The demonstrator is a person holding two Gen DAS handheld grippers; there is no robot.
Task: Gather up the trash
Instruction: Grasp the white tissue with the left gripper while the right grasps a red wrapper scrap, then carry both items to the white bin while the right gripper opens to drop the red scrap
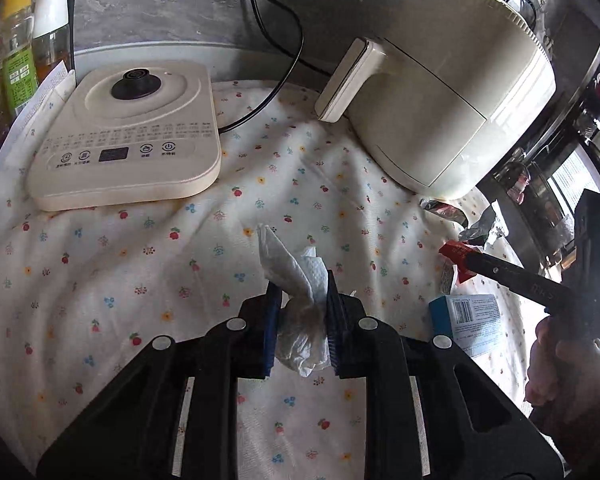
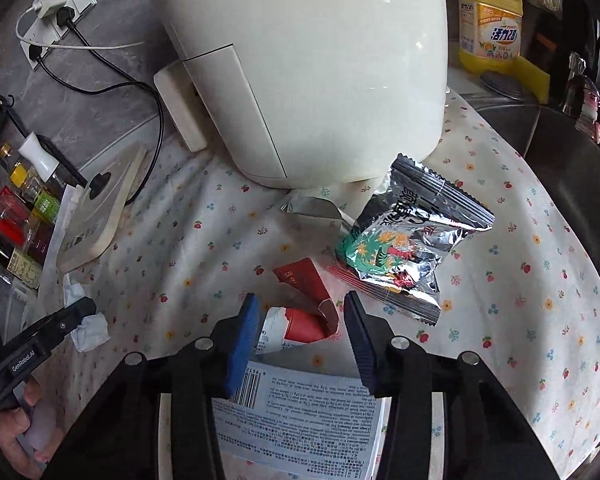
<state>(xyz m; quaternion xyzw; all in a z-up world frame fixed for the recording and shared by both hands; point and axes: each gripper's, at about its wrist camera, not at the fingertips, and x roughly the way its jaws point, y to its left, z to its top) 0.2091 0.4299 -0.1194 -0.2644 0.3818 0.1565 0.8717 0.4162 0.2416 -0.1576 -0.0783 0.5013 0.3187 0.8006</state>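
Note:
My left gripper (image 1: 300,286) is shut on a crumpled white tissue (image 1: 300,300) just above the flowered cloth; the tissue also shows in the right wrist view (image 2: 86,326). My right gripper (image 2: 300,304) is open, its jaws on either side of a torn red and white carton (image 2: 306,320) on the cloth, not touching it. A shiny foil snack wrapper (image 2: 404,248) lies to its right by the air fryer. A light blue printed box (image 2: 300,420) lies under the right gripper and shows in the left wrist view (image 1: 468,320).
A cream air fryer (image 1: 448,92) stands at the back right and a cream kettle base (image 1: 128,136) at the back left, with a black cable between. Bottles (image 1: 16,40) line the left edge. A yellow detergent jug (image 2: 490,20) stands beside a metal sink (image 2: 560,148).

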